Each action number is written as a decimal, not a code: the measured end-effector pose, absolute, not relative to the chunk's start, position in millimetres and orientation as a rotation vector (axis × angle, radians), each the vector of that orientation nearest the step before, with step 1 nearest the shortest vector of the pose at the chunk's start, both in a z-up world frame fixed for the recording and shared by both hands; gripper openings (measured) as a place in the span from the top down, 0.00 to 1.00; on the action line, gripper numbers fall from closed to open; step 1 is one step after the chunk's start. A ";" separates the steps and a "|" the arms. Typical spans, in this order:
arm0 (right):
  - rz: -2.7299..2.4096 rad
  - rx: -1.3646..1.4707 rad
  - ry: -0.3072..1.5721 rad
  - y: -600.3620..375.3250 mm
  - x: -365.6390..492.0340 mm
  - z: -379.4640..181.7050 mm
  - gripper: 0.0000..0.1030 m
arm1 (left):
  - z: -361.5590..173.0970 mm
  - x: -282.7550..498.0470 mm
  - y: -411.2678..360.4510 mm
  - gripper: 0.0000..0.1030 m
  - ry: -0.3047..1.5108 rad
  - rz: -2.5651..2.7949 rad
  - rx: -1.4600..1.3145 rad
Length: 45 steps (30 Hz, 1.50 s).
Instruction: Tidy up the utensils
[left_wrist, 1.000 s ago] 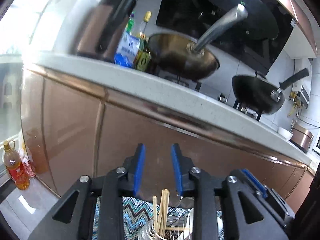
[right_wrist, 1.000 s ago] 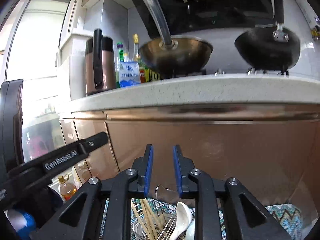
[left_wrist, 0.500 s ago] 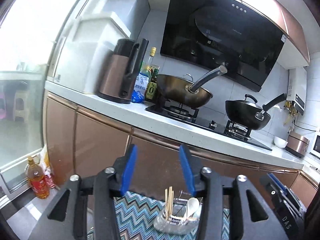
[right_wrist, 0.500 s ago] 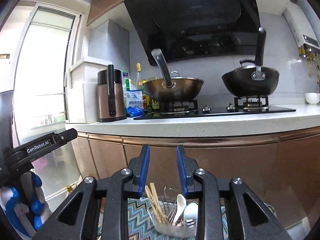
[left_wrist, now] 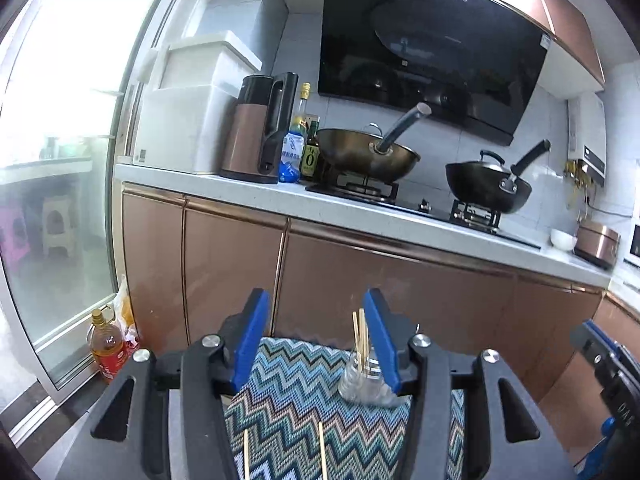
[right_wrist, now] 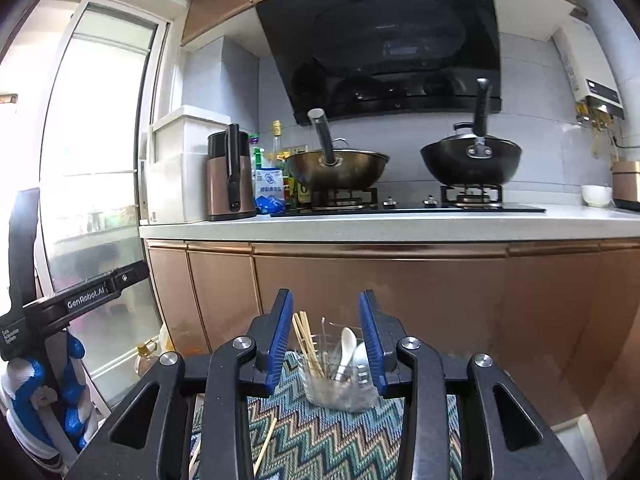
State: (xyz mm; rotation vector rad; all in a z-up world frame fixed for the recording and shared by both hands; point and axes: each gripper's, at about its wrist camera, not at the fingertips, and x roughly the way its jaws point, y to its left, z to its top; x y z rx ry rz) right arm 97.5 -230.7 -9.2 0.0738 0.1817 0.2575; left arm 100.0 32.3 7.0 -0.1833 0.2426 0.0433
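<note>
A clear glass holder [right_wrist: 338,384] stands at the far end of a zigzag-patterned cloth [right_wrist: 320,444]. It holds wooden chopsticks [right_wrist: 306,342], a white spoon [right_wrist: 346,348] and a metal utensil. It also shows in the left wrist view [left_wrist: 366,380] with chopsticks [left_wrist: 360,336] standing in it. Two loose chopsticks [left_wrist: 320,456] lie on the cloth [left_wrist: 304,396] near the left gripper; one also shows in the right wrist view [right_wrist: 266,444]. My left gripper [left_wrist: 316,340] is open and empty above the cloth. My right gripper [right_wrist: 324,336] is open and empty, back from the holder.
A copper-fronted kitchen cabinet [right_wrist: 400,292] with a white counter stands behind the cloth. On it are two woks [right_wrist: 470,162], a kettle [right_wrist: 230,176] and bottles. An oil bottle [left_wrist: 106,350] stands on the floor by a glass door at the left.
Both grippers have pulled back and up from the holder, and their jaws have opened wider. Loose chopsticks on the cloth have come into view.
</note>
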 end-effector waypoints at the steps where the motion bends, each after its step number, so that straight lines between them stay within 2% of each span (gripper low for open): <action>1: 0.252 0.081 0.182 -233.8 94.4 -10.2 0.67 | 5.4 95.5 31.7 0.53 0.242 0.050 -0.177; 16: 0.136 0.146 0.202 -274.3 59.0 -31.9 0.66 | -18.9 62.2 7.1 0.53 0.261 0.096 -0.101; 33: 0.078 0.143 0.149 -287.2 32.8 -24.1 0.65 | -12.9 35.9 0.8 0.53 0.224 0.110 -0.086; 45: 0.042 0.120 0.104 -287.3 19.0 -14.2 0.56 | -5.7 21.9 4.6 0.51 0.181 0.133 -0.081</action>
